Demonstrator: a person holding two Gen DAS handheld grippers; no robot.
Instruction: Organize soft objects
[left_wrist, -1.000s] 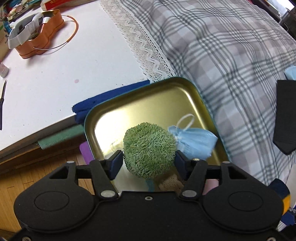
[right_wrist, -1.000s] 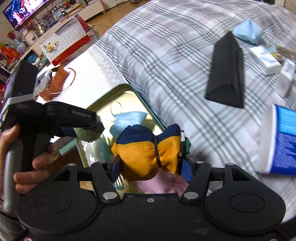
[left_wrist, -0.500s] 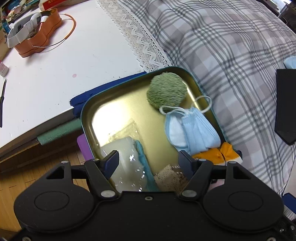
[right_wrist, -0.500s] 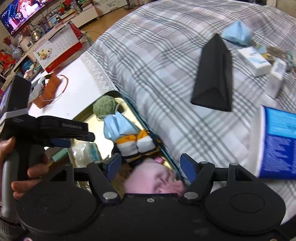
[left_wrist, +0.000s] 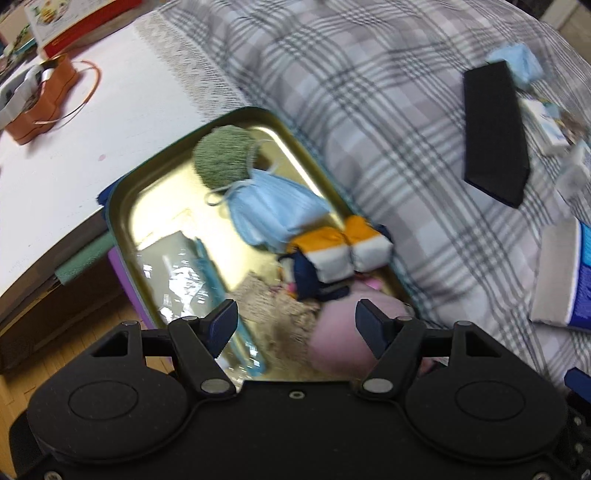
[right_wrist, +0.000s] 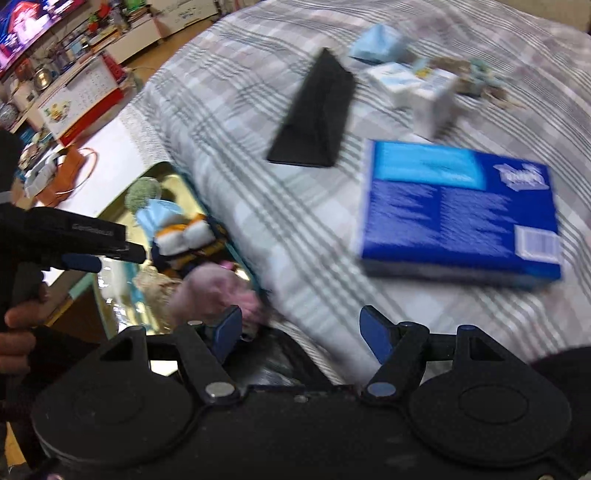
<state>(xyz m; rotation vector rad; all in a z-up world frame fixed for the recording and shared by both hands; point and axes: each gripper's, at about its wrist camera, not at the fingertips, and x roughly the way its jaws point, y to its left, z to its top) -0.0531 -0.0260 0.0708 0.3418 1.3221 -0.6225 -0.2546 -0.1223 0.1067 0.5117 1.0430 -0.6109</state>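
A: What takes up most of the view?

B: The bed (left_wrist: 388, 122), under a grey plaid cover. Beside it is the white counter (left_wrist: 74, 155) with a lace edge.

A: And on the bed?

B: A gold tin tray (left_wrist: 155, 195) sits at the bed's edge next to the counter. Well apart from it, on the plaid, lie a blue box (right_wrist: 458, 210), a long black case (left_wrist: 495, 133), and small white packets (right_wrist: 413, 88) further back.

A: What's in the tray?

B: A green fuzzy ball (left_wrist: 223, 157) at the far end, touching a light blue face mask (left_wrist: 269, 210). Just beside the mask lies the navy, orange and white cloth bundle (left_wrist: 340, 251), at the tray's bed-side rim. Nearer are a pink soft lump (left_wrist: 340, 332), a beige knitted piece (left_wrist: 273, 299) and a clear plastic packet (left_wrist: 177, 269).

A: The left gripper (left_wrist: 295, 325)?

B: Above the tray's near end. Its fingers have just been opening and stand apart, nothing between them.

A: The right gripper (right_wrist: 300, 334)?

B: Over the bed's edge, fingers spread and empty. That view is blurred.
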